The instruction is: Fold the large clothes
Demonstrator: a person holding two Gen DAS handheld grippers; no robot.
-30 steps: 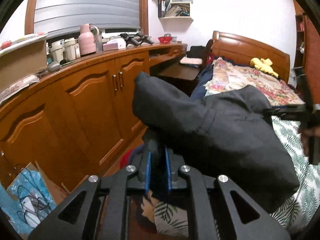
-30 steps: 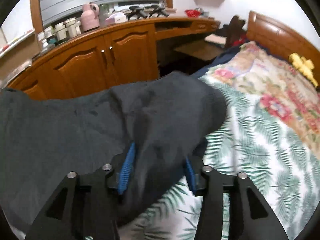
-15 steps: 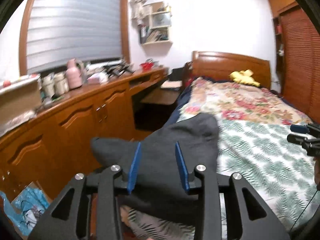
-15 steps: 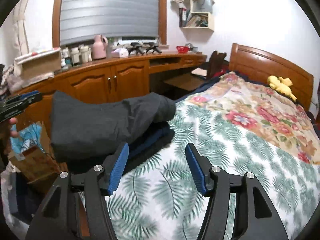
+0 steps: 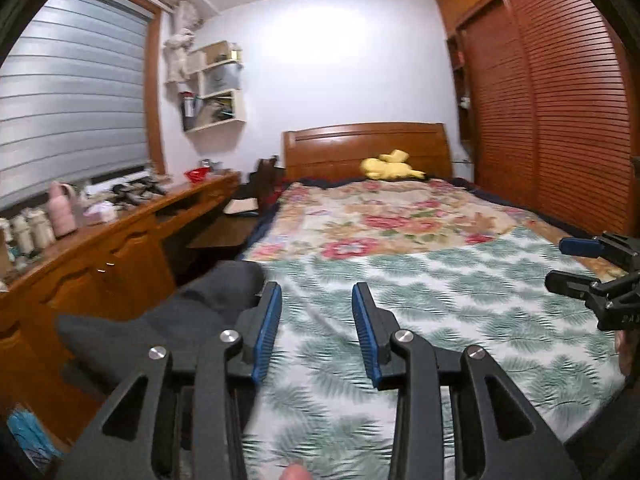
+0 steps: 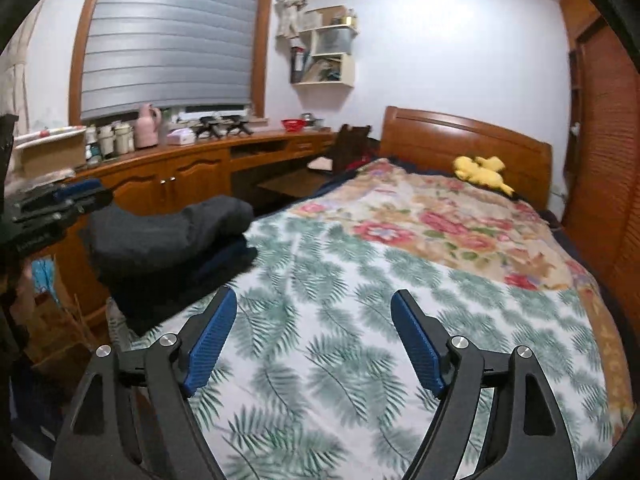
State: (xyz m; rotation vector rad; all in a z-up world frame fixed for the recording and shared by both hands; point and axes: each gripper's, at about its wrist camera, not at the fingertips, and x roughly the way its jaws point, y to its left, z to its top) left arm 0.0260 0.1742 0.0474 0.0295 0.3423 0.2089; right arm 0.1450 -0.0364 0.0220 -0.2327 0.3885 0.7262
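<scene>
We see both grippers held over the bed (image 6: 360,288), each empty. The left gripper (image 5: 316,320) has its blue-padded fingers (image 5: 266,336) partly apart with only the palm-leaf sheet (image 5: 440,300) showing between them. The right gripper (image 6: 312,336) has its fingers (image 6: 208,344) spread wide; its jaws have just been opening, and nothing lies between them.

The folded dark grey garment (image 6: 168,232) rests at the left edge of the bed on top of a darker folded pile (image 6: 188,276), clear of both grippers. In the left wrist view we find it just left of the left fingers, apart from them.

Further up the bed lies a floral blanket (image 6: 440,220), and a yellow plush toy (image 6: 482,172) sits against the wooden headboard (image 6: 460,140).

Along the left wall runs a wooden bench (image 6: 192,160) with cabinet doors, carrying a pink jug (image 6: 146,128), pale jars (image 6: 114,140) and a red bowl (image 6: 294,124). Above it we see a grey window blind (image 6: 172,36) and a small wall shelf (image 6: 326,56). A slatted wardrobe (image 5: 560,120) closes the right side.

A dark chair (image 6: 352,148) stands between the bench and the bed. A cardboard box (image 6: 52,320) sits on the floor beside the bed, below the garment.
</scene>
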